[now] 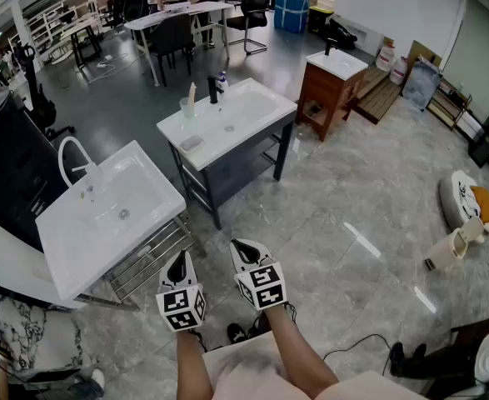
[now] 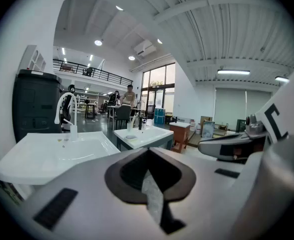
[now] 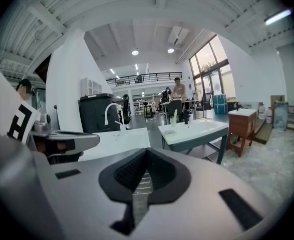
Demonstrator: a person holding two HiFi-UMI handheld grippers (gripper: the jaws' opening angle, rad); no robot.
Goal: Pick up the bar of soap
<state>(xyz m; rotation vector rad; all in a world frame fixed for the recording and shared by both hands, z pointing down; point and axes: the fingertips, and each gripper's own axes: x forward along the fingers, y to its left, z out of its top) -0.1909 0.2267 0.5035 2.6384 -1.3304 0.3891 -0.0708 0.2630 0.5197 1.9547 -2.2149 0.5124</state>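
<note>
Starting at the left, a big white sink (image 1: 102, 215) stands on a shiny metal rack. It has a bent white tap (image 1: 71, 152) at its back edge.

Next comes the left tool (image 1: 177, 261), low in the head view and out over the grey floor (image 1: 352, 190). It is tipped a little bit down. Its two jaws are pressed together, and nothing is between them. The left tool is near the front corner of the white sink but does not touch it.

Behind it, farther away, is the middle sink (image 1: 252, 107). This surface is white on top and has dark grey legs. The bar of soap (image 1: 192, 143) lies on its near left corner, flat on the white top. A black tap (image 1: 213, 88) and a clear cup (image 1: 185, 107) stand along the far left edge, near each other. The soap is well apart from both tools.

The right tool (image 1: 244, 248) is just beside the left one, and the two do not touch. It tips a little bit down too. Its jaws are closed tight with nothing in them. Both tools point toward the sinks.

Farther right and far back stands a brown wooden cabinet (image 1: 327, 98) with a small white sink on top. At the far right, a round white thing with an orange part (image 1: 471, 200) lies on the floor.
</note>
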